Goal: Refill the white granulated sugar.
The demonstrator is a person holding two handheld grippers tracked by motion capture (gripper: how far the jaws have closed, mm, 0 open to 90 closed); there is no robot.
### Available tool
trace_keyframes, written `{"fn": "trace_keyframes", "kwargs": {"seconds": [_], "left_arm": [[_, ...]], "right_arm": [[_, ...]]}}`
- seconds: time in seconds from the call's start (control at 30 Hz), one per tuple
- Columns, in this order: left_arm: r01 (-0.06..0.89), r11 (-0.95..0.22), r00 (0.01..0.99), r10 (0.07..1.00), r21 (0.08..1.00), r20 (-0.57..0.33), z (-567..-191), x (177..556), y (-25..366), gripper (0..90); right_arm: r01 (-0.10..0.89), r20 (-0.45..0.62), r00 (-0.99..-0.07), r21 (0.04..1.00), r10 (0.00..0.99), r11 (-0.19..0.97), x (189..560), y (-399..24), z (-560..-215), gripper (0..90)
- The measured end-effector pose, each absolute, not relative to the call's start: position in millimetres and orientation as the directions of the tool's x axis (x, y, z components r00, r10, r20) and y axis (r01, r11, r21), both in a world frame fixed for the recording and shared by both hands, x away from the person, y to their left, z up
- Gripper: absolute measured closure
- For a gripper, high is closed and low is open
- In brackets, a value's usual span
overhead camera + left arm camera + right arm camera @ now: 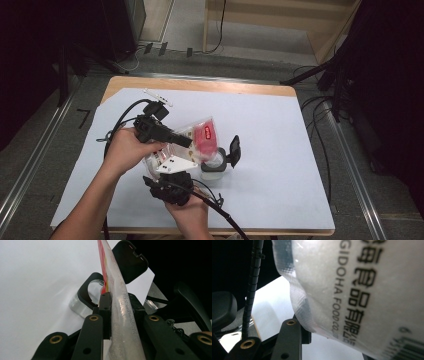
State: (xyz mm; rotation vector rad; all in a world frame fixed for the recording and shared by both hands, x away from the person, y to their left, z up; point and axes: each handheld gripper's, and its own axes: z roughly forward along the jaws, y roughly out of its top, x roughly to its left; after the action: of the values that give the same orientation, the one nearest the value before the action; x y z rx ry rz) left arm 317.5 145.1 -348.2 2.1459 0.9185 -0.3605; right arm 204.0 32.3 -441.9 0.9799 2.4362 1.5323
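Bag (120,305) (clear, red-labelled) pinched between left hand-held gripper (117,308) jaws.

Left tongs (186,143): black body, brass-ringed screw holes, black cable. Right tongs (172,172): black, grey three-cornered plate on top, ribbed black cable. Forearms bare, no sleeves.

Clear plastic bag (192,140) with red label held tilted above white table cover (270,130), mouth end over open clear container (214,170). Container's black hinged lid (233,150) stands upright. Left gripper (187,142) grips bag from left; right gripper (172,172) at bag's near end, grey plate on top.
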Motion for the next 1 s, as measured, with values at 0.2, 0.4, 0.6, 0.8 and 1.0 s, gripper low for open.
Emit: {"fn": "trace_keyframes", "kwargs": {"seconds": [0.2,0.4,0.6,0.8,1.0], "left_arm": [[0.708,-0.446,0.704,0.497,0.547,-0.506,-348.0,320.5,147.2,77.4],[0.701,-0.443,0.711,0.496,0.559,-0.499,-344.1,318.7,145.5,75.9],[0.700,-0.446,0.712,0.501,0.557,-0.493,-345.1,319.0,143.8,75.9],[0.705,-0.435,0.706,0.506,0.560,-0.495,-345.2,320.2,143.3,75.4],[0.706,-0.423,0.704,0.508,0.569,-0.497,-343.6,320.6,143.3,73.9]], "right_arm": [[0.470,0.257,-0.783,0.841,0.567,0.267,206.7,33.8,-441.9,64.2],[0.465,0.253,-0.784,0.844,0.566,0.266,208.5,34.2,-438.9,64.2],[0.463,0.244,-0.783,0.843,0.572,0.273,206.5,33.4,-438.5,63.8],[0.458,0.237,-0.788,0.843,0.569,0.283,206.2,31.3,-437.6,64.3],[0.459,0.247,-0.789,0.846,0.563,0.271,207.2,30.4,-435.9,64.4]]}}
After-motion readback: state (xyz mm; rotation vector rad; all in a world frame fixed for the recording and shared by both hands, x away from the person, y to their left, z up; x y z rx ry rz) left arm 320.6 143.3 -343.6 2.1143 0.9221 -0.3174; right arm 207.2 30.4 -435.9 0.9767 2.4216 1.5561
